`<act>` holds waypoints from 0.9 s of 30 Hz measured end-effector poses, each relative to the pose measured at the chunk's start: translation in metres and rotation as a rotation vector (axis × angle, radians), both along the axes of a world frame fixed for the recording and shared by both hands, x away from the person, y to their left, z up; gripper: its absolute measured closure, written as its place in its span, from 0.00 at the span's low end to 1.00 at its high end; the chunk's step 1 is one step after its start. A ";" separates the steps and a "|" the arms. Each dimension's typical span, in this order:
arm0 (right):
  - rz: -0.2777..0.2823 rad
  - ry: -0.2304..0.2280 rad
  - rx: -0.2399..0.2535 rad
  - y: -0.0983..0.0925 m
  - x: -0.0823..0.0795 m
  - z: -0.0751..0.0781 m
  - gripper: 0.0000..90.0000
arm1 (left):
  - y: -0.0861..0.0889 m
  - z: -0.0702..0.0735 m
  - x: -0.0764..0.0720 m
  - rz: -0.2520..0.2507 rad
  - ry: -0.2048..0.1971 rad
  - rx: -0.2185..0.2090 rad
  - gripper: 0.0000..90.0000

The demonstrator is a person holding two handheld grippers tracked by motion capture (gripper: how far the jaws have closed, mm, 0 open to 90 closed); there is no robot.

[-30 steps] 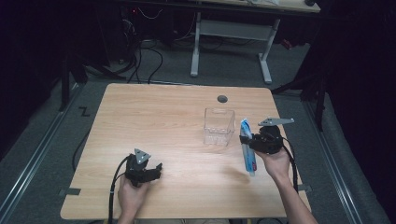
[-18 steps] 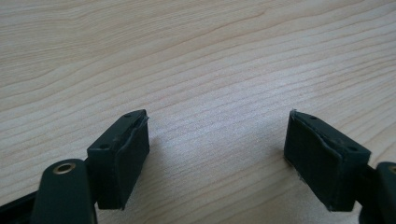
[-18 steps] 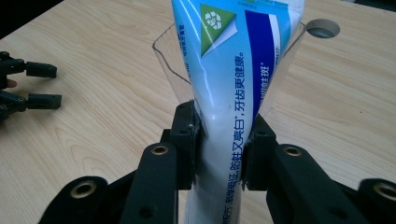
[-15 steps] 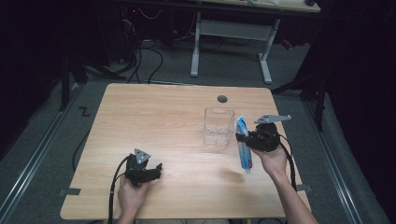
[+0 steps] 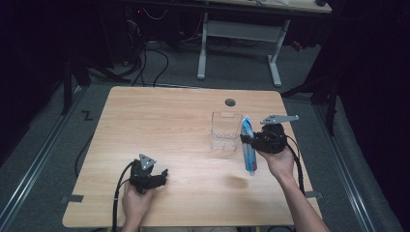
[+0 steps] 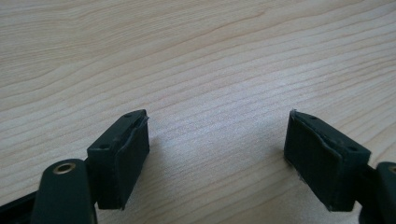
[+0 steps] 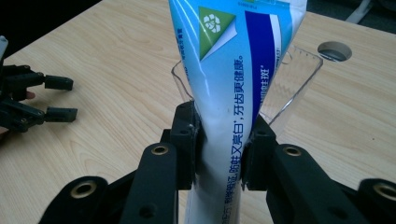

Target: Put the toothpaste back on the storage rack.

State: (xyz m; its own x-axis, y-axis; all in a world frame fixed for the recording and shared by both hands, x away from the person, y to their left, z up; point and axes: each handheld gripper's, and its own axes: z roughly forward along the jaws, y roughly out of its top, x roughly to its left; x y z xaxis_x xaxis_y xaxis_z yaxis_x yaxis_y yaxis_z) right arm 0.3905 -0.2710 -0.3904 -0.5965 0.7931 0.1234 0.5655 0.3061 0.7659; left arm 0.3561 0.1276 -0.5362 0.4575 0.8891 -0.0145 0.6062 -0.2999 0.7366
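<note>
The toothpaste tube (image 7: 233, 88) is squeezed tight by the right gripper (image 7: 219, 140) beside the clear box (image 5: 226, 130), likely for dropping in. The left gripper (image 6: 217, 154) is rested wide open on the table (image 5: 159, 125), with nothing held.

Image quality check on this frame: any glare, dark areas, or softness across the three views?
High view: table evenly lit, surroundings nearly black, clear container faint. Left gripper view: pale sheen on the wood between the open jaws. Right gripper view: toothpaste tube sharp enough to read, with the nearest gripper parts slightly soft.

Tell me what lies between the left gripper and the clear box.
Only bare table, in the high view: the left gripper sits open, apart from the clear box.
</note>
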 end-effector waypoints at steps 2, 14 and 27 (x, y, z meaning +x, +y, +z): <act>0.000 -0.001 0.002 0.000 0.000 0.001 0.79 | 0.000 0.000 0.000 0.000 0.000 0.000 0.25; 0.015 -0.019 0.007 0.008 0.007 0.009 0.79 | 0.000 0.000 0.000 0.000 0.000 0.000 0.25; 0.040 -0.030 0.016 0.019 0.015 0.019 0.79 | 0.000 0.000 0.000 0.000 0.000 0.000 0.25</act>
